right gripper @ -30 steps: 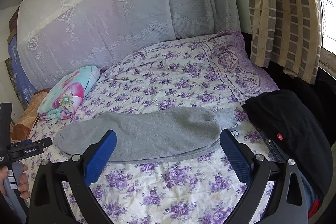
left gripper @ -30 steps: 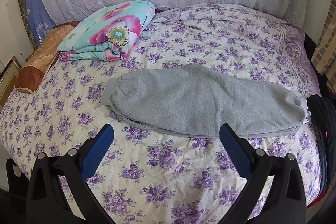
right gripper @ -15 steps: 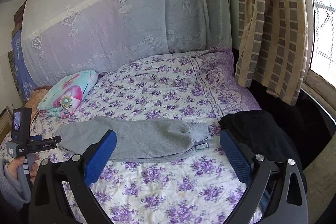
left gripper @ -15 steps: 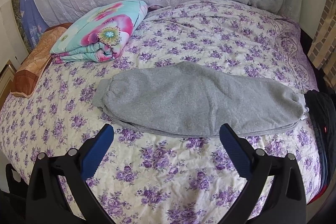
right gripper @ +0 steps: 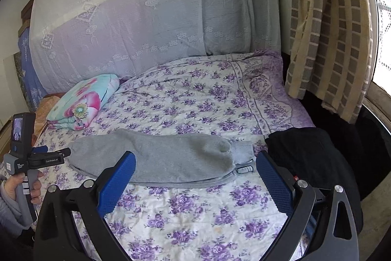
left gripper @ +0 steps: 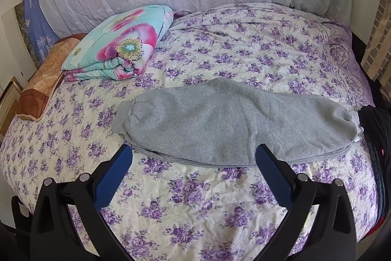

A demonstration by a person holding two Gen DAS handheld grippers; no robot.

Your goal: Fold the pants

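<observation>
Pants (left gripper: 234, 124) unmoved on bed (left gripper: 220, 207), right hand-held gripper (right gripper: 195, 173) pulled back

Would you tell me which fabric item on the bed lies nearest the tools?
The gray pants, spread flat in front; the floral blanket sits farther back.

The pants (left gripper: 224, 126) are lying flat across the bed (left gripper: 195, 199), lengthwise from left to right, just beyond my left hand-held gripper (left gripper: 194, 168) and my right hand-held gripper (right gripper: 195, 173), both hanging apart from them over the near part of the bed. Behind the pants to the left, a folded quilt (left gripper: 117, 50) is sitting on the bed, with a pillow (left gripper: 41, 80) just left of it. A dark garment (right gripper: 310, 163) is lying at the bed's right edge, beside the pants' right end. A curtain (right gripper: 330, 36) is hanging behind it.
</observation>
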